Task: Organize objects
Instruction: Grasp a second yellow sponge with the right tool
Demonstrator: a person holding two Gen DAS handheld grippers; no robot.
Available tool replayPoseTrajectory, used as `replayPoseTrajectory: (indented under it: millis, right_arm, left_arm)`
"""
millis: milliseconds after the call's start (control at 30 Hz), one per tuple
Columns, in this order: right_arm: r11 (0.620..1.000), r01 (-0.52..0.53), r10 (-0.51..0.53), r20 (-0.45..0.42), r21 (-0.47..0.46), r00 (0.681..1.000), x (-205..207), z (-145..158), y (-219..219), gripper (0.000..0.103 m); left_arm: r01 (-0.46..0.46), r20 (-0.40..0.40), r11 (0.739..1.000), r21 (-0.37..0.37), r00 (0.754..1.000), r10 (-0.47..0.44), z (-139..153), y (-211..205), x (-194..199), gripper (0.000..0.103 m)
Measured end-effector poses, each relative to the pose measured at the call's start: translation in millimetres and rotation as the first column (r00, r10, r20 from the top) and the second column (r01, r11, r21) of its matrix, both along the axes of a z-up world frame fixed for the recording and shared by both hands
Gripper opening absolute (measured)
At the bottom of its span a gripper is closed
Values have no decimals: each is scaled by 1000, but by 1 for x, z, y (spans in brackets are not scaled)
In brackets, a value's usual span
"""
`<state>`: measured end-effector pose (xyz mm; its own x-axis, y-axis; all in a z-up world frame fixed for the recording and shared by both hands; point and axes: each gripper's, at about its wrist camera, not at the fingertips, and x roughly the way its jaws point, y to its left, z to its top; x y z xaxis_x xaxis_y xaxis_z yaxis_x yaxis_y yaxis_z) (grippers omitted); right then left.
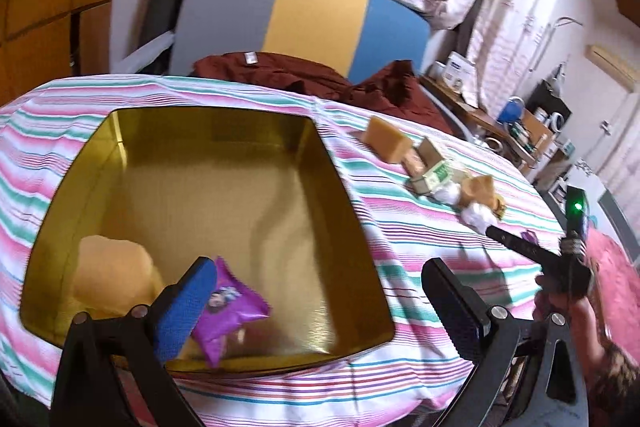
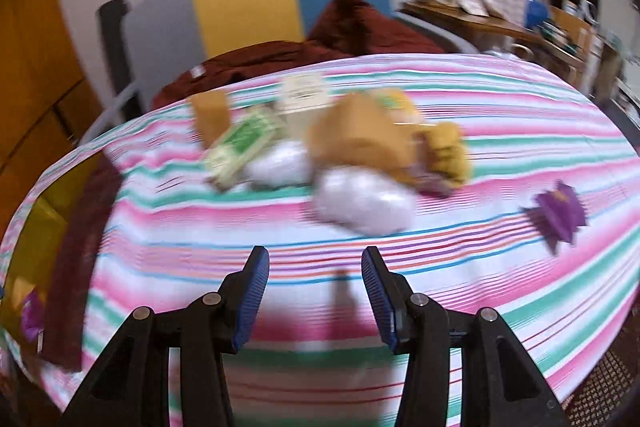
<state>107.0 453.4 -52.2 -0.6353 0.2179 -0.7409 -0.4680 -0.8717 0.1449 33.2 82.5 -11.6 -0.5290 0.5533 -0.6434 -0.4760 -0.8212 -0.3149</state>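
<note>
Left gripper (image 1: 320, 303): tilted down over the near end of a gold tin (image 1: 352, 219) on a striped bedcover (image 1: 420, 227); its jaws stand wide apart with nothing between them.

Left gripper's fingers: the blue-padded one (image 1: 188, 307) hangs inside the tin, the dark one (image 1: 456, 311) sits outside the tin's right wall, over the cover.

Inside the tin: a purple packet (image 1: 232, 311) lies just beside the blue pad, on the tin floor; a pale yellow block (image 1: 112, 275) sits to the left of that pad. Whether the pad touches the packet cannot be told.

Right gripper (image 2: 316, 291): pitched downward over bare striped cover, jaws apart and empty. In the left wrist view it appears to the right, gripped by a hand (image 1: 560, 299) at the bed's edge, a green light glowing on its body.

Ahead of the right gripper: a loose cluster well beyond the fingertips, blurred — a green-printed box (image 2: 244, 143), two white wrapped bundles (image 2: 360, 203), tan and mustard pieces (image 2: 360, 135), an orange-brown block (image 2: 210, 117).

To the right gripper's right: a second purple packet (image 2: 560, 215) lies alone on the cover, apart from the cluster.

To the right gripper's far left: the gold tin's edge shows.

Behind the bed: a maroon cloth (image 1: 304, 75) is heaped at the far side, before a grey, yellow and blue panel (image 1: 312, 15).
</note>
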Motion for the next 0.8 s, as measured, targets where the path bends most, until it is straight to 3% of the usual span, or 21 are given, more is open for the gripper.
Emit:
replayPoseTrajectory:
  millis: [267, 367, 467, 567, 700, 800]
  right_arm:
    - [997, 29, -29, -5, -74, 1000, -32, -13, 44, 49]
    - [991, -48, 45, -24, -126, 999, -40, -18, 31, 49]
    - [967, -189, 181, -60, -171, 982, -38, -17, 1, 49]
    - [960, -251, 237, -116, -126, 964, -24, -5, -19, 49]
    - [987, -160, 159, -187, 12, 969, -10, 23, 0, 50]
    - [995, -95, 96, -165, 15, 982, -18, 30, 21, 65]
  left_arm:
    - [39, 44, 999, 20, 998, -40, -7, 20, 14, 103]
    - [43, 34, 999, 12, 998, -44, -6, 25, 20, 103]
    - [44, 28, 999, 4, 999, -44, -4, 29, 23, 103]
    - [50, 35, 999, -4, 998, -50, -3, 35, 23, 103]
    - [66, 30, 998, -5, 997, -65, -1, 42, 25, 103]
    - [78, 31, 997, 4, 996, -78, 1, 50, 26, 103]
